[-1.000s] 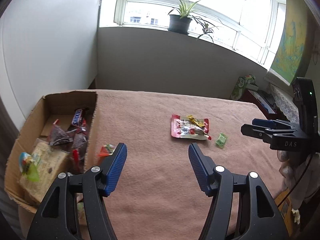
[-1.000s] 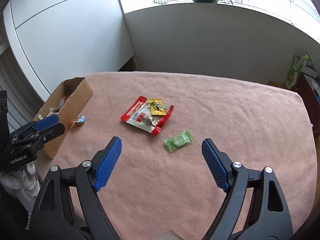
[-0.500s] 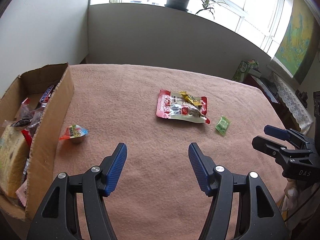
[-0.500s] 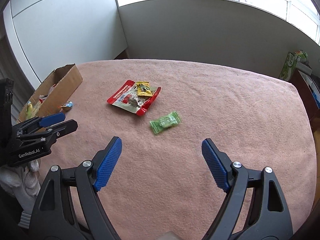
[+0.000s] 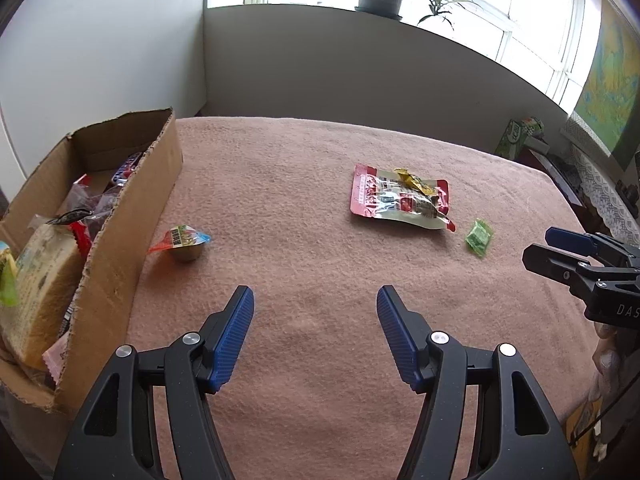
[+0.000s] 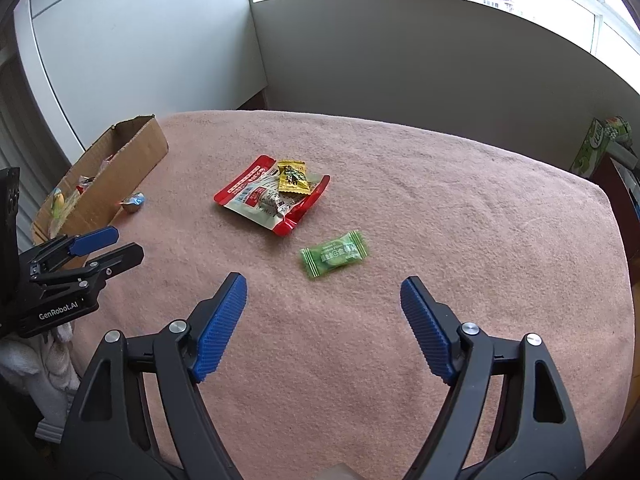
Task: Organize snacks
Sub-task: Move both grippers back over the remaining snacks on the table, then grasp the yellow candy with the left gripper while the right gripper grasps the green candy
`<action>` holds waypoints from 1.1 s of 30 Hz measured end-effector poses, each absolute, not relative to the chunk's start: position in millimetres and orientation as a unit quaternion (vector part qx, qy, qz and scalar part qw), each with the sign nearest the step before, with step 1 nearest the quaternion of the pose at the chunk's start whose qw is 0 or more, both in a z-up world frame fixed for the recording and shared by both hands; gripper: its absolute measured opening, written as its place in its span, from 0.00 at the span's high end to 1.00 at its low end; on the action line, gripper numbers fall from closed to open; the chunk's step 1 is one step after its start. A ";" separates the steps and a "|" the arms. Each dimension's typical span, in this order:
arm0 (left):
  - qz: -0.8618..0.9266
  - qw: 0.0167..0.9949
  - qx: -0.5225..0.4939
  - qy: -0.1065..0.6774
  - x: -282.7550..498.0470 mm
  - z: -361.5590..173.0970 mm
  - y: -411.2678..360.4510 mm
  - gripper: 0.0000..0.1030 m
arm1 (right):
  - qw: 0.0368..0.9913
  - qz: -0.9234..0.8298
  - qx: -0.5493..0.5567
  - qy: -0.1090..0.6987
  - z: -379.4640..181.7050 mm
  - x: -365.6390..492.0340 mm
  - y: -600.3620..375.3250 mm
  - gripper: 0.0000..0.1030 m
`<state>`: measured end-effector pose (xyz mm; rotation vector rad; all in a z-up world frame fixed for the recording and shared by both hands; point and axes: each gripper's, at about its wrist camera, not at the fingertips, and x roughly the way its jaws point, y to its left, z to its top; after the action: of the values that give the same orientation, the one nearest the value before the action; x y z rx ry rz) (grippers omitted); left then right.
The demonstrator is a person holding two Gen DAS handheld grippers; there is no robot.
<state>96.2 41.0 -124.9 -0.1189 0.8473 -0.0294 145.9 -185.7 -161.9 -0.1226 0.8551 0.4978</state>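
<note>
Snacks lie untouched on the cloth; left gripper [image 5: 315, 320] and right gripper [image 6: 323, 312] both gape wide, empty.

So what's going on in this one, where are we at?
Someone is tidying snacks off a pink blanket into a cardboard box, which already holds several. Both grippers are open and empty: the left gripper hovers above the blanket near the box, the right gripper just short of a green candy. A red packet with a yellow sachet lying on it and a small jelly cup beside the box are not yet put away.
</note>
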 end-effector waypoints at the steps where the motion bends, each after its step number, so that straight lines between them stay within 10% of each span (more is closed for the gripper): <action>1: -0.008 0.910 -0.059 0.410 95.6 -124.6 43.2 0.38 | 0.876 0.243 -0.059 0.413 -163.8 148.3 -185.8 0.27; 33: -0.110 0.890 -0.036 0.440 225.8 -128.9 -35.0 0.46 | 0.850 0.283 -0.067 0.440 -194.8 200.3 -176.5 0.33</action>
<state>225.8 -35.0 -128.9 -0.0750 0.9138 -0.2291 200.3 -176.5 -194.8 -0.1405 0.9273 0.5955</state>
